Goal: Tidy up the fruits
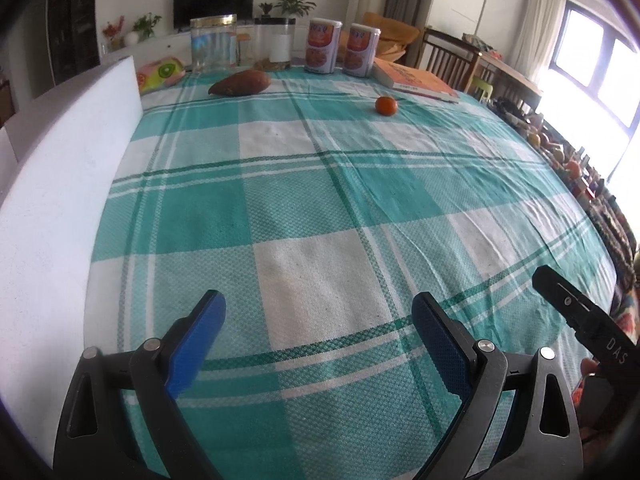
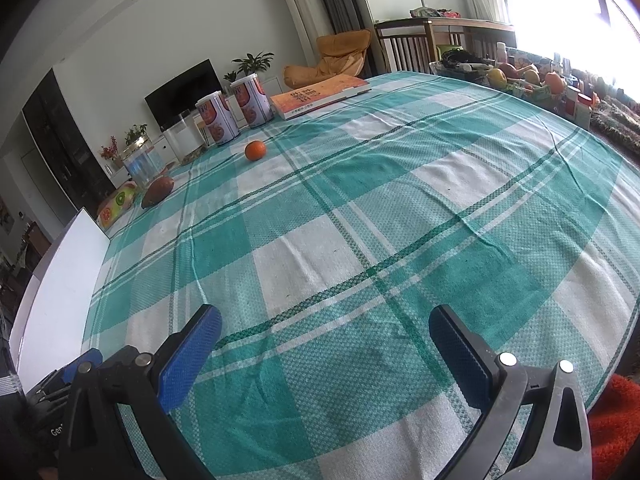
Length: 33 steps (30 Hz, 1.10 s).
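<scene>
A small orange (image 1: 386, 105) lies on the green checked tablecloth (image 1: 320, 208) at the far side; it also shows in the right wrist view (image 2: 255, 150). A brown sweet potato (image 1: 240, 83) lies far left of it, and shows in the right wrist view (image 2: 157, 192). My left gripper (image 1: 318, 320) is open and empty, low over the near part of the cloth. My right gripper (image 2: 325, 332) is open and empty, also far from both. One finger of the right gripper (image 1: 568, 300) shows at the right of the left wrist view.
Two printed cans (image 1: 342, 48), clear jars (image 1: 214, 42), an orange book (image 1: 418, 79) and a fruit-print pouch (image 1: 160, 73) line the far edge. A white foam board (image 1: 60, 184) stands along the left. A basket of fruit (image 2: 524, 78) sits at the far right.
</scene>
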Each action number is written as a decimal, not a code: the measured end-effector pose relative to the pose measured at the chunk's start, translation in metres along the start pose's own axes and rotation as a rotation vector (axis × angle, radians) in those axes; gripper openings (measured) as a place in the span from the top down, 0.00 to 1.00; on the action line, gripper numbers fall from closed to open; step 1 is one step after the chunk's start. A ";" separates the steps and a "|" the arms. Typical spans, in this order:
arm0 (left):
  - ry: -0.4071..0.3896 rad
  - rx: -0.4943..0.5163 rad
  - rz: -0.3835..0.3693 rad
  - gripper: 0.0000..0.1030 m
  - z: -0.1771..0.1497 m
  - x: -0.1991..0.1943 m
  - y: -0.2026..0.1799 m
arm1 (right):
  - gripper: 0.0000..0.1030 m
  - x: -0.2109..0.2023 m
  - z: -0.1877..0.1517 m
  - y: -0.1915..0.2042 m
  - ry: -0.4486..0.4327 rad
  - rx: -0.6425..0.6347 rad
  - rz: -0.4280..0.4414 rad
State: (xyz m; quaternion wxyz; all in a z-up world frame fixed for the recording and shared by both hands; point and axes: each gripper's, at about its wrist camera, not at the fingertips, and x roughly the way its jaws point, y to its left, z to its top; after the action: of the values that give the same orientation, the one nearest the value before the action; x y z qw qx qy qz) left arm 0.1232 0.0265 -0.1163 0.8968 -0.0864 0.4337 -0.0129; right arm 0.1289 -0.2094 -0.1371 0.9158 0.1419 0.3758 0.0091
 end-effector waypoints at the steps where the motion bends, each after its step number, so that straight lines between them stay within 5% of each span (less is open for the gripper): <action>1: -0.006 -0.014 -0.007 0.07 0.004 -0.003 0.001 | 0.00 0.000 0.000 -0.001 0.001 0.000 0.002; 23: -0.088 -0.167 -0.138 0.07 0.064 -0.045 -0.022 | 0.00 0.001 -0.001 -0.001 0.000 0.008 0.016; 33: -0.051 -0.188 -0.157 0.07 0.092 -0.041 -0.021 | 0.00 0.001 -0.002 -0.002 0.005 0.010 0.023</action>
State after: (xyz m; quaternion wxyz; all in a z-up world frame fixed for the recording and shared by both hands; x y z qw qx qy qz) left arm 0.1705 0.0231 -0.0244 0.8918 -0.2042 0.4018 -0.0401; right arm 0.1281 -0.2110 -0.1398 0.9139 0.1506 0.3765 0.0181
